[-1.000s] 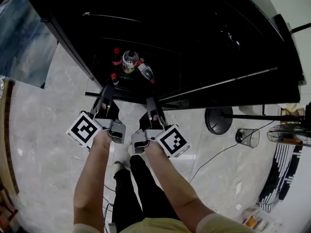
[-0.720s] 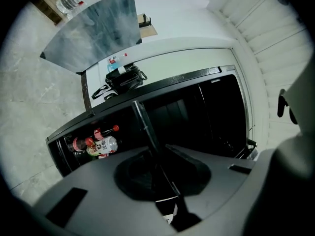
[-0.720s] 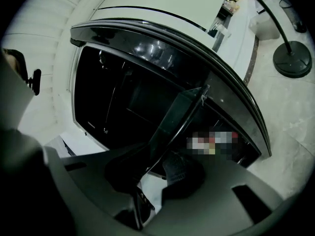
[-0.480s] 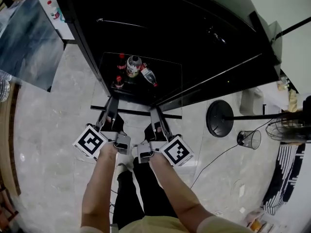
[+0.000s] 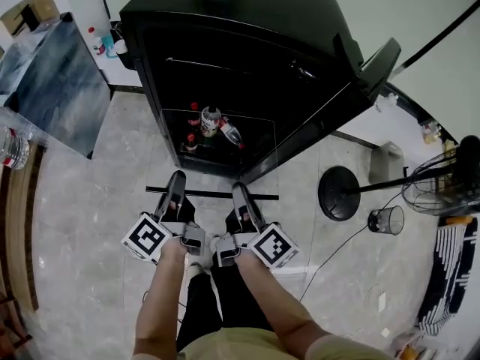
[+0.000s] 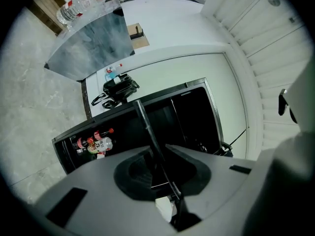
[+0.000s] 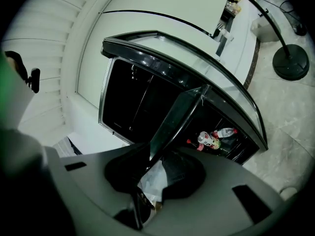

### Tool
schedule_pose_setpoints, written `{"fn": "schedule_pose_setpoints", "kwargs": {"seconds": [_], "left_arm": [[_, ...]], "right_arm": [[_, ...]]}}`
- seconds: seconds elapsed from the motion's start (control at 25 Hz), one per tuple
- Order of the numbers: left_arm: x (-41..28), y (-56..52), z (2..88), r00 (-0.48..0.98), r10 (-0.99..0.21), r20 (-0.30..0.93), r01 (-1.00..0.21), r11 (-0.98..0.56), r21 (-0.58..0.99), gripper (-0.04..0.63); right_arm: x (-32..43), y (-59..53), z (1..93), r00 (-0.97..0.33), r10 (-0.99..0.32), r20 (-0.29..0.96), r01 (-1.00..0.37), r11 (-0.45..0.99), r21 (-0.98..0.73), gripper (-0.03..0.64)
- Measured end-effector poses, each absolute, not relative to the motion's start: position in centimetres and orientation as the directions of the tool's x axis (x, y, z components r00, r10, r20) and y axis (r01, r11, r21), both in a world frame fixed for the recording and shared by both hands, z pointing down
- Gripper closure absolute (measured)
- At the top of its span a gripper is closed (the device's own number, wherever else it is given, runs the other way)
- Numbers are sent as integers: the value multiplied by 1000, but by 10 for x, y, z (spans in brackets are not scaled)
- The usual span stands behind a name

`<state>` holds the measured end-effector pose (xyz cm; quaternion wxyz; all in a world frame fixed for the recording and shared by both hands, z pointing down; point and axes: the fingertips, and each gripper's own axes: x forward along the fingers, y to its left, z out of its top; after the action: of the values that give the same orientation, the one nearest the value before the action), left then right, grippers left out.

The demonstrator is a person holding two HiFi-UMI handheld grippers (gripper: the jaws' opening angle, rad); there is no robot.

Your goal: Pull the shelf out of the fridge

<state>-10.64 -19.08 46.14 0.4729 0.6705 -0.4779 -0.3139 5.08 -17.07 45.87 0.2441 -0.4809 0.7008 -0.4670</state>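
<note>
Two claws grip one thing between them: the left claw point(image 5: 178, 180) and the right claw point(image 5: 239, 190) are each clenched on the front edge of the shelf point(image 5: 214, 194), side by side and a little apart. The shelf is a flat, clear glass pane with a straight dark rail along the edge nearest the claws. It is held roughly level above the floor point(image 5: 90, 201). In each gripper view the thin edge runs straight through the jaws' dark, ribbed pads.

Ahead of the claws stands the fridge point(image 5: 247, 66), a glossy black box with hard corners and an open front. The pane's far edge overlaps that opening in the head view, and whether it has fully cleared the cabinet cannot be told. Low inside, just beyond the pane, lie several bottles point(image 5: 211, 122) with red caps.

The open door point(image 5: 322, 118) angles out ahead of the right claw, close to the pane's right edge. Outward of the left claw, a table point(image 5: 52, 81) with a grey marbled top stands well clear. Outward of the right claw are a round black stand base point(image 5: 339, 193) and a small wire bin point(image 5: 386, 220). Pale, polished stone floor lies open beneath and behind both claws.
</note>
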Motion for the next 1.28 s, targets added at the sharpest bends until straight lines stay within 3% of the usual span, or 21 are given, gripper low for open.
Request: {"fn": "schedule_pose_setpoints", "kwargs": {"seconds": [0.44, 1.28], "left_arm": [[-116, -144, 408, 323, -946, -12, -328, -124, 937, 538], [-153, -60, 328, 235, -972, 1, -436, -104, 894, 537]], "right_arm": [[39, -127, 408, -463, -882, 90, -456, 150, -877, 526], [3, -59, 336, -572, -818, 59, -436, 242, -867, 511]]}}
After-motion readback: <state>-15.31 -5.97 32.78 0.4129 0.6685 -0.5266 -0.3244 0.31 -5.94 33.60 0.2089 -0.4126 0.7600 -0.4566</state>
